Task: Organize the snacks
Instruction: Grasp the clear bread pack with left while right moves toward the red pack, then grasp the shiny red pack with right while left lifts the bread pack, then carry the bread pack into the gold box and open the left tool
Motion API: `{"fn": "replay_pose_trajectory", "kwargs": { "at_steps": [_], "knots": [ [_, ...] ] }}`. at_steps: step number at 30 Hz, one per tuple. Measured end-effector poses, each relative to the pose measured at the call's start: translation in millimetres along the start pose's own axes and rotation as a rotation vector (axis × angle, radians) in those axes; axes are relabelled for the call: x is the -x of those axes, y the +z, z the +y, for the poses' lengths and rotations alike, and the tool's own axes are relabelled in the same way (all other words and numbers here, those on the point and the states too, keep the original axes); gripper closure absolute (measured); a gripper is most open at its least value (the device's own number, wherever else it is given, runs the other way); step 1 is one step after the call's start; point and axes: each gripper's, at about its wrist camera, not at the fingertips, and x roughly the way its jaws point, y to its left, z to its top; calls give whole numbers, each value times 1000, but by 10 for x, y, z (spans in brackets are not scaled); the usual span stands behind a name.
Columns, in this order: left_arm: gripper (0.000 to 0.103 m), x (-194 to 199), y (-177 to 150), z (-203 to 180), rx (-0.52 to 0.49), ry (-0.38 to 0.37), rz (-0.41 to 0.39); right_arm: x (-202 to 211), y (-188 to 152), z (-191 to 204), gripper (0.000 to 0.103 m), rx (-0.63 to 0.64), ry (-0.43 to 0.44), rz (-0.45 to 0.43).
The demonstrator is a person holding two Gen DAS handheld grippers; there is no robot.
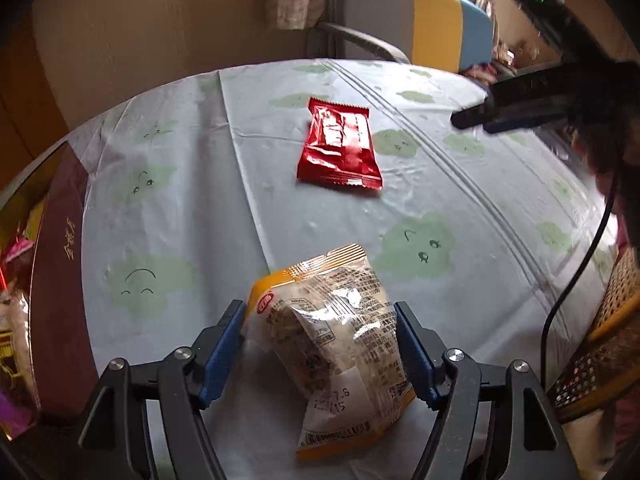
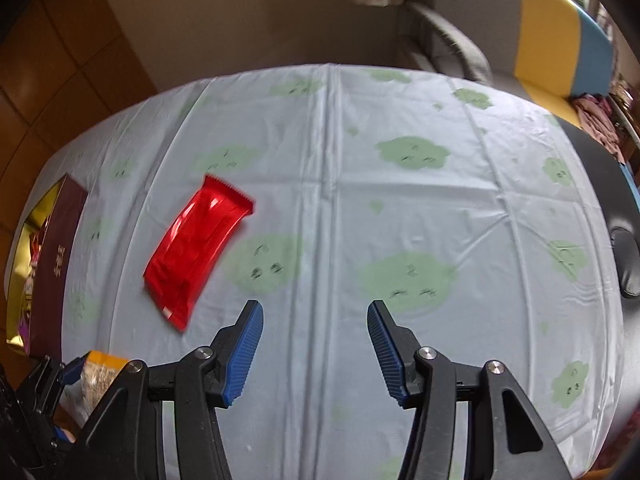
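The orange-edged snack bag (image 1: 340, 344) is being gripped by the left gripper (image 1: 320, 312); the right gripper (image 2: 315, 312), open, is being held over the tablecloth (image 2: 400, 208), the red packet (image 2: 196, 248) at ten o'clock.

right claw (image 2: 315, 320) hangs over the cloth-covered surface (image 2: 360, 208), blue pads parted with only bare cloth between them. red snack packet (image 2: 196, 250) lies flat on the cloth up and to the left of the claw, apart from it; a dark maroon box (image 2: 54, 264) sits at the far left edge of the surface. bottom left corner: left claw (image 2: 60, 376) partly in view with a clear-and-orange snack bag (image 2: 98, 376) against it, grip not readable here.
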Motion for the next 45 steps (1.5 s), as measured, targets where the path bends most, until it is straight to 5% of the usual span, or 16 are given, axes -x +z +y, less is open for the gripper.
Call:
{"fn": "replay_pose_trajectory", "kwargs": {
  "at_steps": [2,8,15,17,19,22,30,45],
  "knots": [
    [40,34,-17,24,2,3,-8,-89,7,86,48,-28,52,21],
    [41,107,-116,167,34,-20,-27,-364,202,418,44,-131,143,21],
    [40,179,-260,341,88,-46,-49,-622,473,881,31,-114,25,-1],
    [40,152,-256,360,105,-55,-51,-659,494,1016,35,-54,-42,0],
    [39,152,-267,374,110,-58,-54,-689,506,1087,51,26,-83,0],
    [39,160,-296,397,113,-62,-58,-635,443,1146,63,124,-80,13],
    [39,144,-316,417,121,-60,-67,-412,-108,917,62,296,6,58],
    [42,435,-216,304,88,-30,-116,-314,-412,868,62,356,9,-61]
  ]
}}
